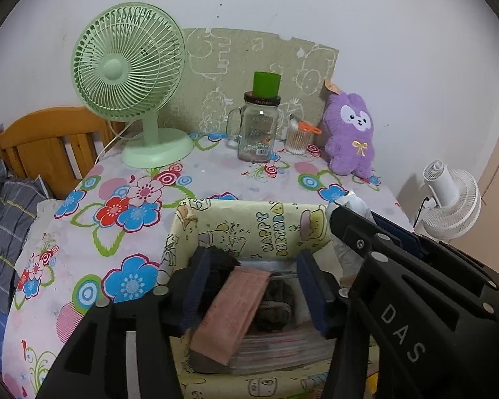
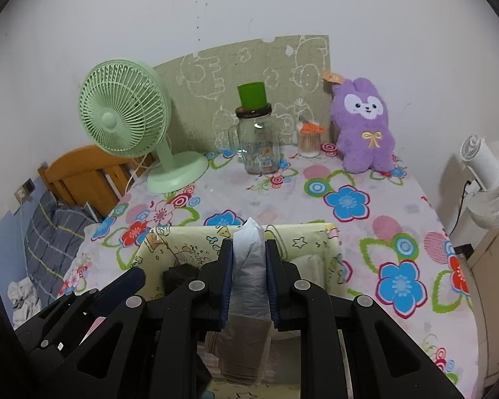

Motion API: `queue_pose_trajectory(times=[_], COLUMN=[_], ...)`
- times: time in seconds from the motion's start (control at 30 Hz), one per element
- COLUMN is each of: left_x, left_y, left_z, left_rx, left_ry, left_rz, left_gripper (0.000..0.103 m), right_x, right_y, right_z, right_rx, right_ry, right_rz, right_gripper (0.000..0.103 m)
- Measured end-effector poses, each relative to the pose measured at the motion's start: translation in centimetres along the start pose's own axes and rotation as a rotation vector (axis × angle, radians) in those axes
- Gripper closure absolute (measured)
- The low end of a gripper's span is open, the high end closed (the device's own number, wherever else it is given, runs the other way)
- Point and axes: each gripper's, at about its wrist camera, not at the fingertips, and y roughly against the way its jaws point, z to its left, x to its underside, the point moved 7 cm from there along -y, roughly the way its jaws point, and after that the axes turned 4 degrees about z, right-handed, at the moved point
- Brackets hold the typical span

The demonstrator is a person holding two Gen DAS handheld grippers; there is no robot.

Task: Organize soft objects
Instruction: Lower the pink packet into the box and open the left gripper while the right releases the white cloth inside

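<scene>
A pale crumpled plastic bag (image 2: 249,266) stands upright, pinched in my right claw (image 2: 249,262) over the yellow cartoon-print box (image 1: 276,229). Inside the box a pink flat packet (image 1: 233,312) lies slanted across dark bundled cloth (image 1: 276,306) and clear-wrapped packs (image 1: 282,345).

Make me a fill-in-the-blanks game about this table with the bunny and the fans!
1. The plush bunny by the wall is ____ in colour.
2. The green cup stands upside down on top of the glass ____.
3. The right gripper is shut on a crumpled plastic ____.
4. The pink packet lies between the pads of the ____ gripper.

Missing words: purple; jar; bag; left
</scene>
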Motion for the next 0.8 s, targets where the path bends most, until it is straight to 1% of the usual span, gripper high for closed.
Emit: queue_pose_trajectory(times=[0.03, 0.33, 0.4, 0.43, 0.5, 0.57, 0.6, 0.67, 0.8], left_x=[0.0, 0.3, 0.4, 0.4, 0.5, 0.5, 0.5, 0.4, 0.4], left_y=[-0.1, -1.1, -1.3, -1.3, -1.4, -1.4, -1.3, -1.1, -0.5], left_z=[0.1, 1.1, 1.2, 1.3, 1.3, 1.3, 1.2, 1.1, 0.9], left_rx=[-0.005, -0.031, -0.034, -0.034, -0.034, -0.031, -0.029, -0.027, -0.031], left_ry=[0.002, 0.013, 0.014, 0.014, 0.013, 0.012, 0.01, 0.008, 0.001], left_rz=[0.003, 0.028, 0.036, 0.04, 0.041, 0.039, 0.037, 0.032, 0.026], left_gripper=[0.04, 0.034, 0.034, 0.033, 0.032, 0.029, 0.028, 0.027, 0.027], right_x=[0.0, 0.2, 0.2, 0.3, 0.4, 0.4, 0.4, 0.3, 0.3], right_y=[-0.2, -2.0, -2.4, -2.6, -2.8, -2.8, -2.6, -2.3, -2.0], right_z=[0.1, 0.9, 1.0, 1.0, 1.1, 1.1, 1.1, 1.0, 0.9], right_rx=[-0.005, -0.047, -0.047, -0.049, -0.053, -0.043, -0.038, -0.036, -0.032], right_ry=[0.004, 0.017, 0.018, 0.02, 0.024, 0.024, 0.022, 0.02, 0.024], right_rz=[0.002, 0.024, 0.033, 0.04, 0.048, 0.045, 0.032, 0.02, 0.025], right_gripper=[0.082, 0.082, 0.079, 0.076, 0.064, 0.028, 0.023, 0.022, 0.021])
